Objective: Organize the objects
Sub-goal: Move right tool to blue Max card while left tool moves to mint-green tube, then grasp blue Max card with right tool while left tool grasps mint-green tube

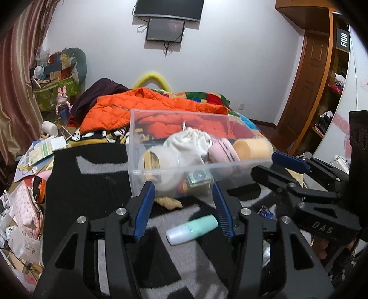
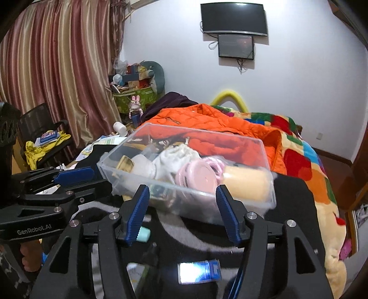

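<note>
Clear bin: a see-through plastic box resting on the black-and-grey blanket, its far side toward the orange quilted jacket.
Inside the bin: a cream jar on its side at the left end, a white drawstring pouch in the middle, a pink round case next to the pouch, a pale orange cylinder at the right end; smaller bits at the bottom are too blurred to name.
Mint bottle: lying on the blanket just in front of the bin, pale cap to the left.
Blue-and-white packet: flat on the blanket, nearer the right wrist camera than the bin.
Left gripper: jaws spread apart, empty; the mint bottle lies between its fingers, untouched as far as shows.
Right gripper: jaws apart, empty, fingertips in front of the bin's near wall.
Beyond the bin: a patchwork quilt beside the jacket; on the wall, a dark screen above a smaller monitor.
Left of the bin: striped curtains.
</note>
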### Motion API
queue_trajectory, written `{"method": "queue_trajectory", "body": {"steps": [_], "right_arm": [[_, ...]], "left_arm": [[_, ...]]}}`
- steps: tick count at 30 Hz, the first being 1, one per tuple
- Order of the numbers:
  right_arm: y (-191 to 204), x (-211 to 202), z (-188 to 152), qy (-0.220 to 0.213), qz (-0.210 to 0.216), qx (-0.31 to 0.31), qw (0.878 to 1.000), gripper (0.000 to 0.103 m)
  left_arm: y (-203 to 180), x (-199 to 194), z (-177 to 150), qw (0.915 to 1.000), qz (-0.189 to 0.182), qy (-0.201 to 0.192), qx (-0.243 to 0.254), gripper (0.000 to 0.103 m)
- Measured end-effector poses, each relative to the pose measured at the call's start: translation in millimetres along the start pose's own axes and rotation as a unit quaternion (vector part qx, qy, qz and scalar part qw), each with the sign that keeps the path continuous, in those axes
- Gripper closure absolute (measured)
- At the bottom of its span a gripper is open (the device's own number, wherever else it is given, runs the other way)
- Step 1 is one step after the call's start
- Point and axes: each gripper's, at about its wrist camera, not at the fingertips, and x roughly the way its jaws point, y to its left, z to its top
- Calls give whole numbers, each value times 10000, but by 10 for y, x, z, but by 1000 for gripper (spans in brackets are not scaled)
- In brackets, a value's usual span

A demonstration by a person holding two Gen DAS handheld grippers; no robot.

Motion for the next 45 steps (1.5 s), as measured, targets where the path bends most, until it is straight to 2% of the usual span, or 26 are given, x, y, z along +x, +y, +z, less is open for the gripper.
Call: {"method": "queue_trajectory", "body": {"steps": [2,6,12,18,21,29,35,39,45], "right_arm": [[-52,-36,-58,7,-16,106,9999,47],[-161,-80,-173,29,-116,353,9993,46],[-297,-47,-395,222,-521,447,9974,46],[-419,34,-653,585,-367,619,9957,46],[-450,40,-758,642,-122,750,9950,46],[-378,72,-848,629,160,707,9954,46],[-386,98,-865,649,258,710,9950,46],[-367,101,-878,690,302,619,9952,46],[-338,116,-890,734,349,474,9956,39]], "left_arm": [[-12,19,-43,10000,-6,80,-28,51],[-40,56,-163,9997,-86,197,-88,40],[-61,219,-306,9986,-76,512,-148,40],[-8,332,-456,9962,7,840,-238,40],[-28,349,-516,9956,2,929,-138,40],[-109,419,-504,9950,2,997,-72,35],[-136,523,-444,9946,-8,1025,-156,30],[-200,564,-436,9949,82,1001,-41,30],[-230,599,-433,9955,220,917,45,30]]}}
